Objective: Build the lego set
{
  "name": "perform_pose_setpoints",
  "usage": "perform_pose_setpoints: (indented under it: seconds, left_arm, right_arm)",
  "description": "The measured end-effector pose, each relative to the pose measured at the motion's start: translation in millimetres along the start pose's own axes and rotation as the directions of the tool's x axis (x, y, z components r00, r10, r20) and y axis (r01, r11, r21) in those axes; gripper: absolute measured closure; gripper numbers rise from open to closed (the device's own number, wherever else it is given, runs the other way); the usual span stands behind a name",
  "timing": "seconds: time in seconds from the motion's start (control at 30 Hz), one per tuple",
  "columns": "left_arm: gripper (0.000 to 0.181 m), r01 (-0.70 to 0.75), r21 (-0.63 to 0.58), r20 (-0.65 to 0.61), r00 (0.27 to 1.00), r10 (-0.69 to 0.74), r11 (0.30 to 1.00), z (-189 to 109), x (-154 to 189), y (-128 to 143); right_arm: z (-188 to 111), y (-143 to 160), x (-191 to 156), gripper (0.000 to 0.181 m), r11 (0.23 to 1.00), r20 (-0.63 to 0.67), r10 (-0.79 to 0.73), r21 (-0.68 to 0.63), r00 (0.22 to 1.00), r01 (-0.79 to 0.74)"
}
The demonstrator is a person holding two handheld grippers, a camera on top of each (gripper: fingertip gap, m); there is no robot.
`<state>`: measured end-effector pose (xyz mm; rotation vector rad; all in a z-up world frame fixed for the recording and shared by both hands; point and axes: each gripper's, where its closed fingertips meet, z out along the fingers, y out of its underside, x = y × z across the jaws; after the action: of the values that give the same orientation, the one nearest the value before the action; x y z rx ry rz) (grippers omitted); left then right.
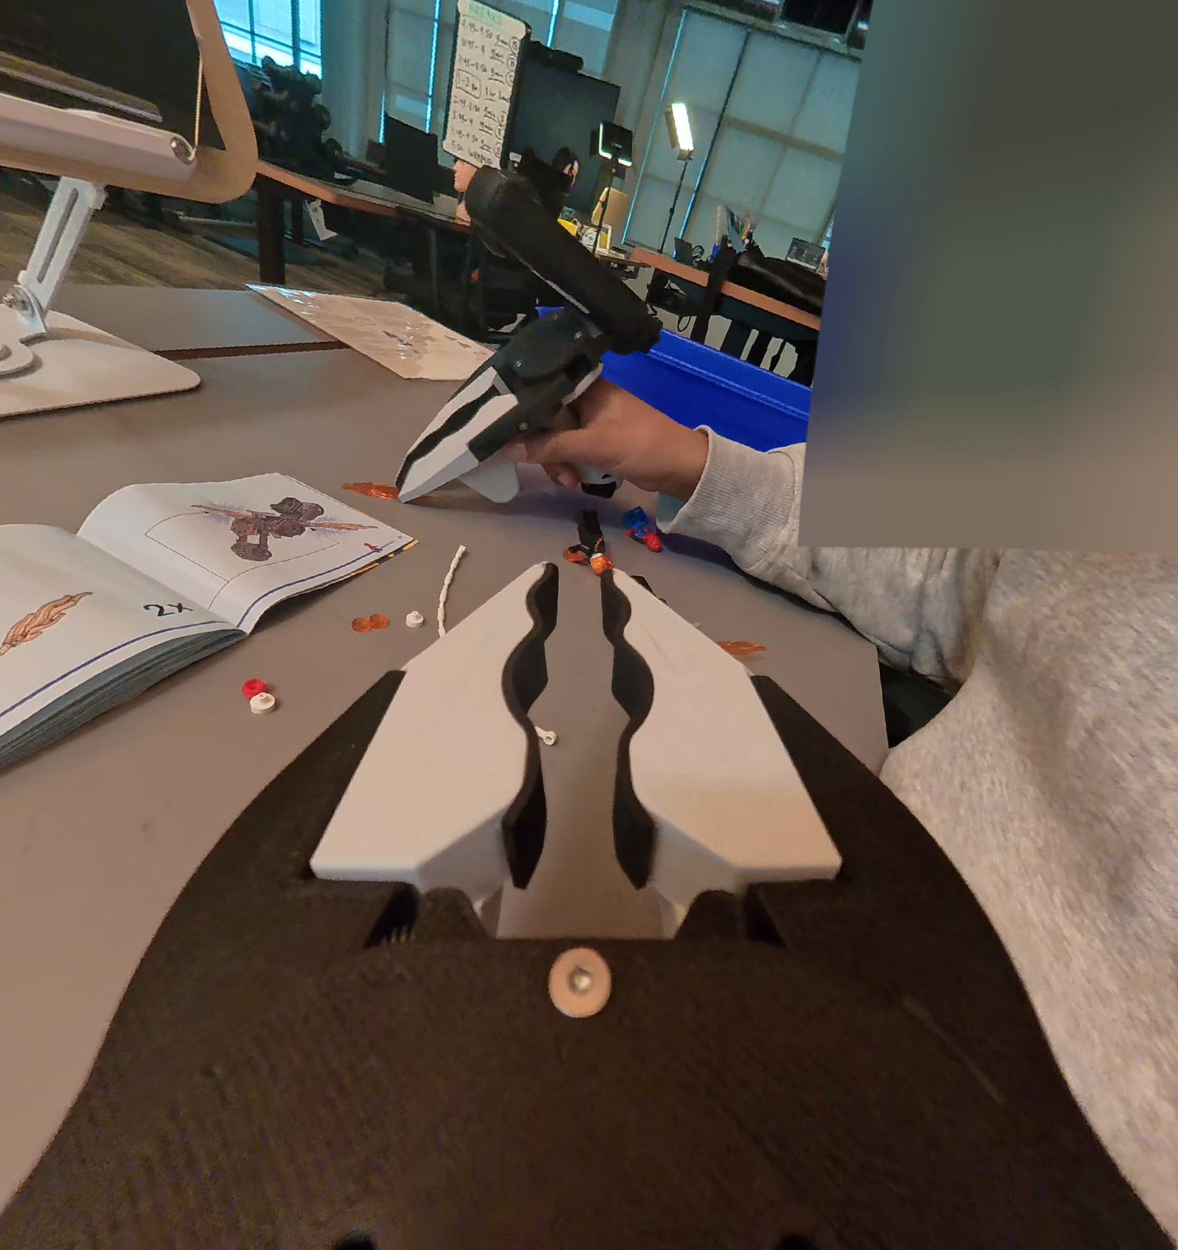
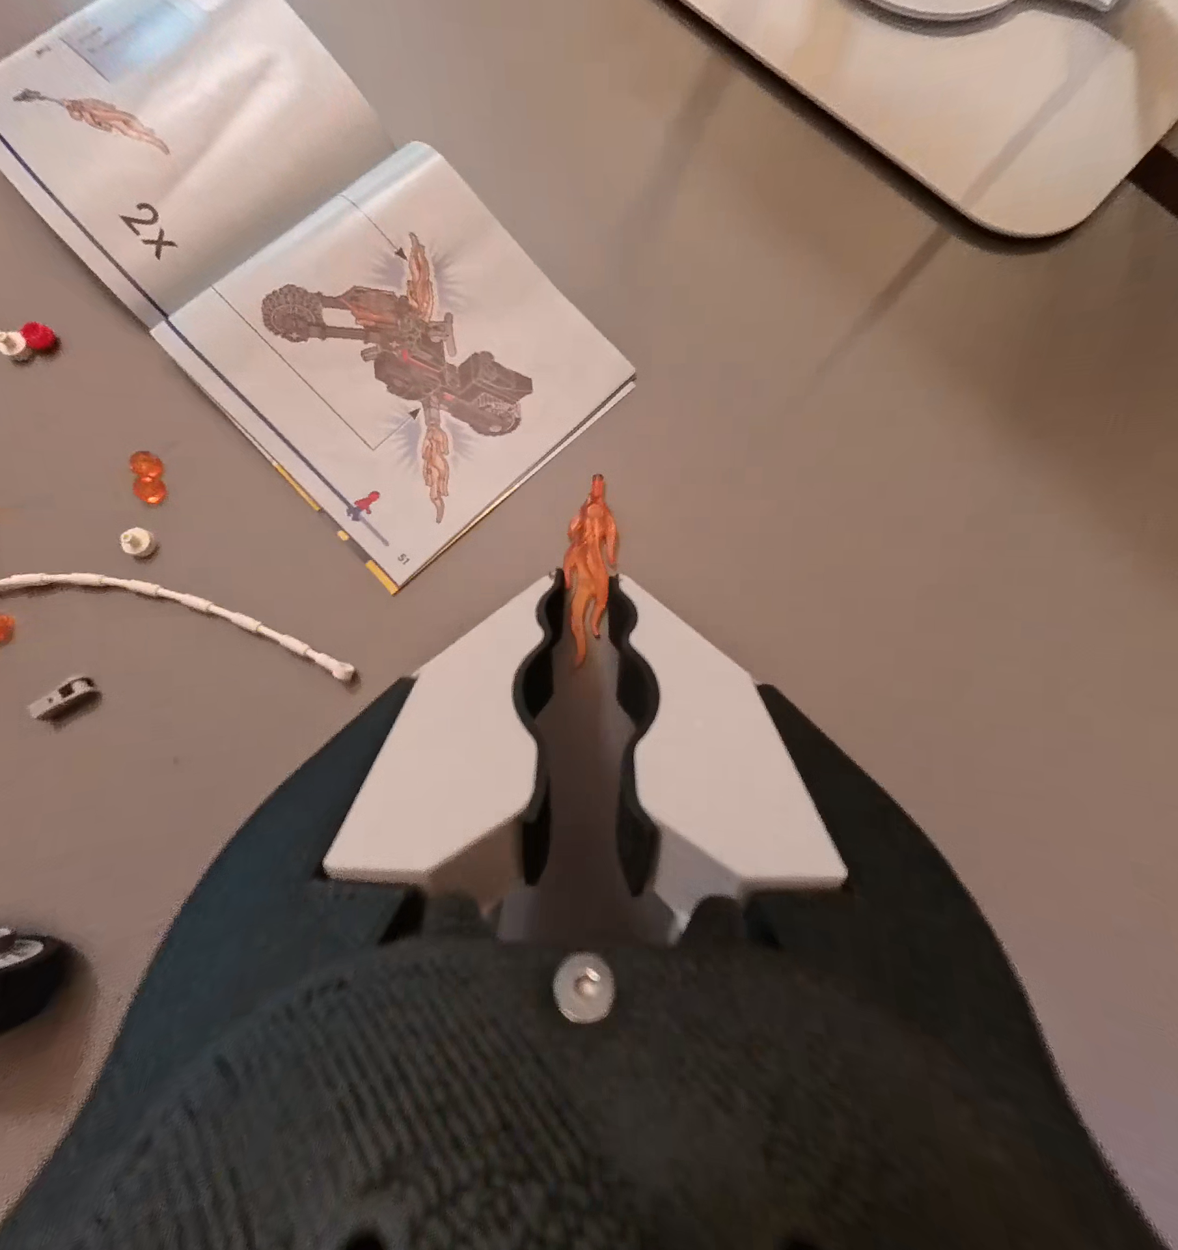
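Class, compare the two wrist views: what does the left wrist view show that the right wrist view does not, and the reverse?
Only the left wrist view shows the right gripper from outside, the hand holding it, a blue plastic bin and the room behind.

Only the right wrist view shows the translucent orange flame piece between that gripper's tips, plus a small grey brick and a black tyre.

Both show the open instruction booklet, the white segmented cord and the grey tabletop.
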<state>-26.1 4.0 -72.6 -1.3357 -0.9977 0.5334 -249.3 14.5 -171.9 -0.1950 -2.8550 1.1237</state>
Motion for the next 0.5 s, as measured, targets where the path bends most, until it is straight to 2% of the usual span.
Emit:
perform_pose_setpoints:
  seconds: [0.13, 0.27, 0.37, 0.5]
  left_arm:
    - [0.170, 0.001, 0.014, 0.006, 1.000, -0.001, 1.000, -1.6, -1.5, -2.5]
    - [0.167, 0.035, 0.042, 0.032, 0.999, -0.036, 0.998, -0.9, -10.7, -7.7]
    - [0.161, 0.143, 0.031, 0.024, 0.989, -0.144, 0.989, 6.7, -22.3, -7.1]
    - [0.150, 0.318, 0.076, -0.029, 0.948, -0.317, 0.945, 18.5, -36.5, -18.7]
  right_arm:
    - [-5.6, -2.7, -5.2, 0.171, 1.000, 0.017, -0.021, 0.022, 1.000, 0.020]
    - [-26.7, -23.8, -22.2, 0.171, 0.984, 0.027, -0.108, 0.144, 0.994, 0.103]
    - [-47.0, -44.0, -49.7, 0.172, 0.940, 0.033, -0.226, 0.270, 0.974, 0.209]
    - [-66.4, -60.6, -90.4, 0.171, 0.864, 0.049, -0.355, 0.398, 0.934, 0.307]
